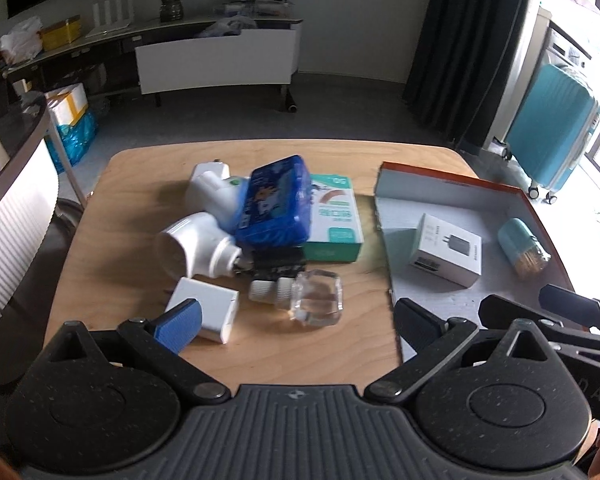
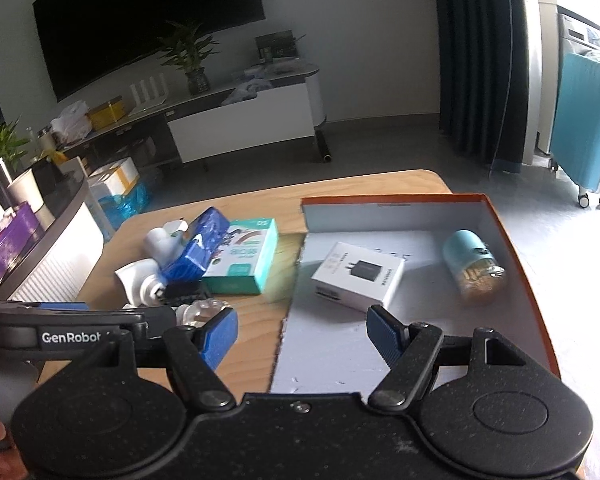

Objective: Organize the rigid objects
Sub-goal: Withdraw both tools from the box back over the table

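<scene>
Both my claws hang wide open and empty above the light wooden worktop (image 1: 112, 216), tilted down toward it. My left claw (image 1: 296, 320) frames a clear glass block with white screw caps (image 1: 314, 296), which lies on the wood between its blue-padded fingers (image 1: 180, 324) but is touched by neither. My right claw (image 2: 302, 332) hovers over the near edge of the shallow orange-rimmed cardboard tray with a pale grey floor (image 2: 420, 216), its landmark for everything else here.

Inside that tray lie a white rectangular charger carton printed with a black plug (image 2: 358, 274) near the middle and, toward the tray's right wall, a teal-capped clear jar of toothpicks on its side (image 2: 474, 268), well apart from the carton.

Left of the tray, on bare wood, sits the unsorted heap: a green-and-white flat cardboard box (image 1: 334, 216) just beside the tray's left wall, a glossy blue rectangular pouch (image 1: 278, 204) leaning on top of that box, two white plastic funnel-shaped pieces (image 1: 196, 240) farther left, a small black block (image 1: 278, 260) under the pouch, and a white square plug adapter (image 1: 210, 308) nearest my left claw's blue pad. The heap is slightly blurred.
</scene>
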Motion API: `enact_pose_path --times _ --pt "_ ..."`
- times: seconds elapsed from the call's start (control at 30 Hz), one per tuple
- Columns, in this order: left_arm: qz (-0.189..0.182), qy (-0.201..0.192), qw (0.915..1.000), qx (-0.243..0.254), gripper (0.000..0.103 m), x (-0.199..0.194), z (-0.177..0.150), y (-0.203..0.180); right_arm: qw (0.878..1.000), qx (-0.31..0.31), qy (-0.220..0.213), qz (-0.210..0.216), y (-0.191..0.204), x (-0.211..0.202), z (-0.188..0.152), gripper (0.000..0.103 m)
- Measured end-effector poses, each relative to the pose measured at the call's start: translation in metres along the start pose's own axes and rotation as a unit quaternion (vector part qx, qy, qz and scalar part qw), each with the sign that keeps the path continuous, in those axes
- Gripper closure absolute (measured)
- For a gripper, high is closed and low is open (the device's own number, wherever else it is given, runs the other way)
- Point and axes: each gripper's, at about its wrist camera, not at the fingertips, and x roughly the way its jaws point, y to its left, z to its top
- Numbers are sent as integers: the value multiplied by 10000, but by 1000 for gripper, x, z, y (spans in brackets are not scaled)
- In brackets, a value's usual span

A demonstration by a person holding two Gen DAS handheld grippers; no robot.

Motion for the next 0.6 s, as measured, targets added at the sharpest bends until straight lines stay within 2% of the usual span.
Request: enact_pose_path --times 0.6 --pt "143 -25 9994 -328 0 -9 -7 44 9989 -315 198 273 43 12 -6 19"
